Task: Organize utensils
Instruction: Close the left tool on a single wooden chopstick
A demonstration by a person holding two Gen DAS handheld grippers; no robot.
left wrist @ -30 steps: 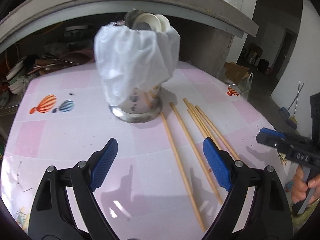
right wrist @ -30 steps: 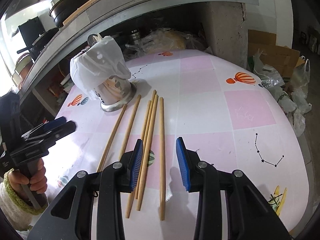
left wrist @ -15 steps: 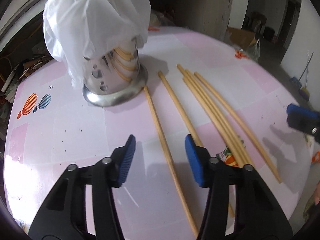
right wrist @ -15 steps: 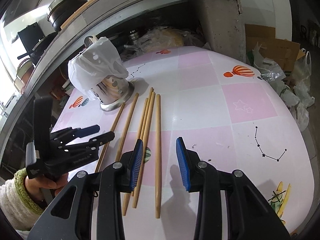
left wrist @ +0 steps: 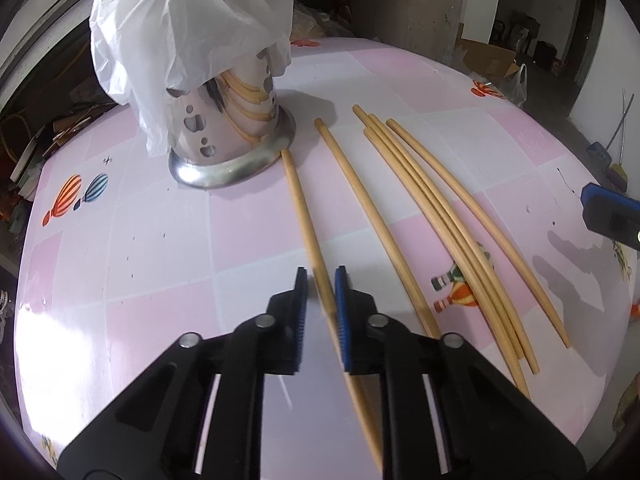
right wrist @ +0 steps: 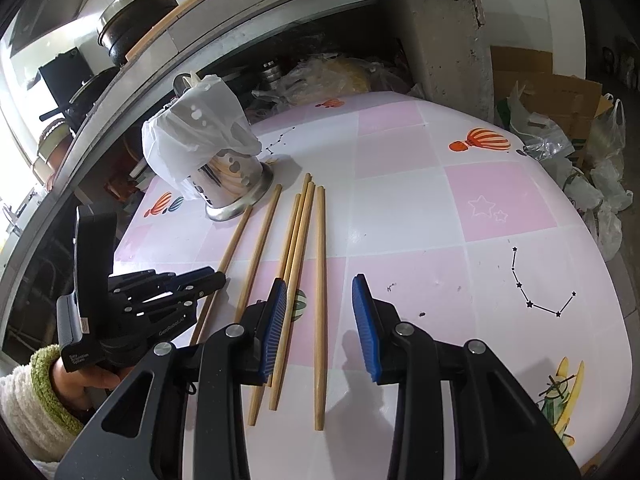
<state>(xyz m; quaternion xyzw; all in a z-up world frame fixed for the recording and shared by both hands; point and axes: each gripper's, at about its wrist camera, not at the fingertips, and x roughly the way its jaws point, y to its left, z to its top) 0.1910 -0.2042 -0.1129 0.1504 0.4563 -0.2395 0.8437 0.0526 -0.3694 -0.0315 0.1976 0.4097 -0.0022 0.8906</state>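
Observation:
Several long wooden chopsticks (left wrist: 432, 204) lie side by side on the pink checked tabletop (left wrist: 152, 240). A steel utensil holder (left wrist: 228, 136) draped with a white plastic bag (left wrist: 188, 28) stands at their far ends. My left gripper (left wrist: 321, 280) has its blue pads closed around the leftmost chopstick (left wrist: 300, 200), low on the table. In the right wrist view the left gripper (right wrist: 208, 280) sits on that same chopstick (right wrist: 236, 236). My right gripper (right wrist: 320, 312) is open and empty, hovering over the rightmost chopstick (right wrist: 319, 264); the holder (right wrist: 232, 180) shows beyond.
A concrete shelf (right wrist: 320, 12) with pots overhangs the table's far side. Clutter and plastic bags (right wrist: 332, 76) sit under it. A cardboard box (right wrist: 548, 96) and more bags lie on the floor to the right. The table edge curves away near the right gripper.
My left gripper has come down over the leftmost chopstick and narrowed from wide open to closed around it. The right gripper has stayed open over the chopsticks.

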